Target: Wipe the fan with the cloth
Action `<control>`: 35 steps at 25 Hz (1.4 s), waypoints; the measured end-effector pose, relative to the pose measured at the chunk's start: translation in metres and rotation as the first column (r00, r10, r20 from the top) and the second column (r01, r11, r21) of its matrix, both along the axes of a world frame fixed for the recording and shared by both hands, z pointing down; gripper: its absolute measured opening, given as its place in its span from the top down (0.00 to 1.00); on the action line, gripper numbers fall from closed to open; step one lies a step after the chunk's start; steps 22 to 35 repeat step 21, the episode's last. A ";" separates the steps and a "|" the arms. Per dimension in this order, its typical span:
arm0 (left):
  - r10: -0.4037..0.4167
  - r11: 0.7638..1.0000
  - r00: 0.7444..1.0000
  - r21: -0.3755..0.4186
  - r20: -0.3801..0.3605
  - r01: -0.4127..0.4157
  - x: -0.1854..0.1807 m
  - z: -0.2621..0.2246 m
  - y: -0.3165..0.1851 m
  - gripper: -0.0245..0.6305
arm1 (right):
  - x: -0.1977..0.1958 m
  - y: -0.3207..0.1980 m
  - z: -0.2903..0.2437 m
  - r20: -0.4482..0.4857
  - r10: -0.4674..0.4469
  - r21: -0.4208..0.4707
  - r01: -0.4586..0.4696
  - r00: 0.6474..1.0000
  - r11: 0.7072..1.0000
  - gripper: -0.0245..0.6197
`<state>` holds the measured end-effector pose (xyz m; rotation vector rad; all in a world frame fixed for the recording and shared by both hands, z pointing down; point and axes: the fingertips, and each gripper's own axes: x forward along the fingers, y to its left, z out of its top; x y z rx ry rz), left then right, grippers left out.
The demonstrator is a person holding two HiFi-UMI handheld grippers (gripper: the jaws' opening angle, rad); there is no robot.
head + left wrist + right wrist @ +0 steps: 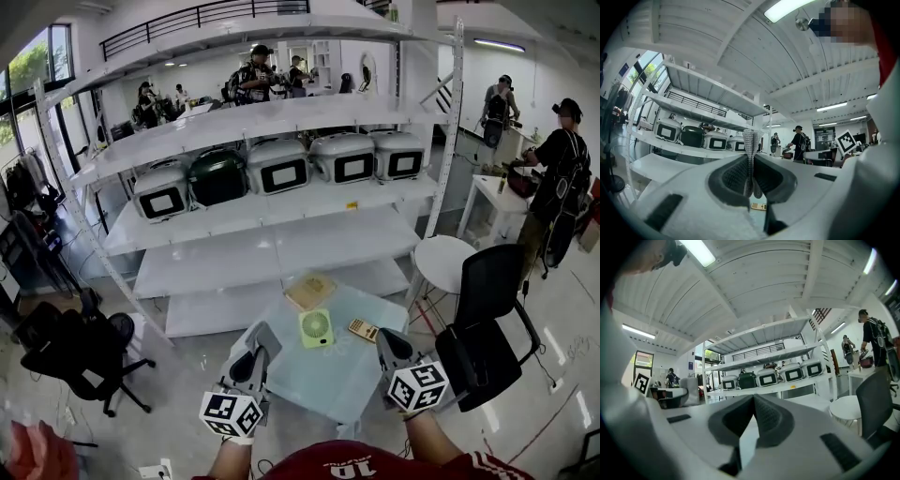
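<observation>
A small light-green fan [316, 328] stands in the middle of a pale glass-topped table [328, 375]. Just behind it, at the table's far edge, lies a folded tan cloth [310, 291]. My left gripper [262, 332] hovers over the table's near left corner, jaws pressed together on nothing. My right gripper [386, 337] is held over the near right corner, also shut and empty. Both are short of the fan and apart from it. In the left gripper view the left gripper [749, 140] points up at the shelves; in the right gripper view the right gripper [753, 400] does the same.
A tan calculator-like device [363, 330] lies right of the fan, also seen low between the jaws as the device [758, 206]. A white shelf rack [281, 178] with several cookers stands behind. A black office chair [483, 319] and round white stool [442, 260] are at right. People stand in the background.
</observation>
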<state>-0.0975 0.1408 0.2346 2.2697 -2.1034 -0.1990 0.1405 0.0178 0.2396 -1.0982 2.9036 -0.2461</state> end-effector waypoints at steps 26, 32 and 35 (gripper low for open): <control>-0.004 1.000 1.000 -0.006 -0.013 0.004 -0.011 0.001 0.021 0.92 | -0.018 0.023 0.013 -0.041 -0.035 -0.007 0.034 0.999 0.999 0.97; -0.004 1.000 1.000 -0.006 -0.013 0.004 -0.011 0.001 0.021 0.92 | -0.018 0.023 0.013 -0.041 -0.035 -0.007 0.034 0.999 0.999 0.97; -0.004 1.000 1.000 -0.006 -0.013 0.004 -0.011 0.001 0.021 0.92 | -0.018 0.023 0.013 -0.041 -0.035 -0.007 0.034 0.999 0.999 0.97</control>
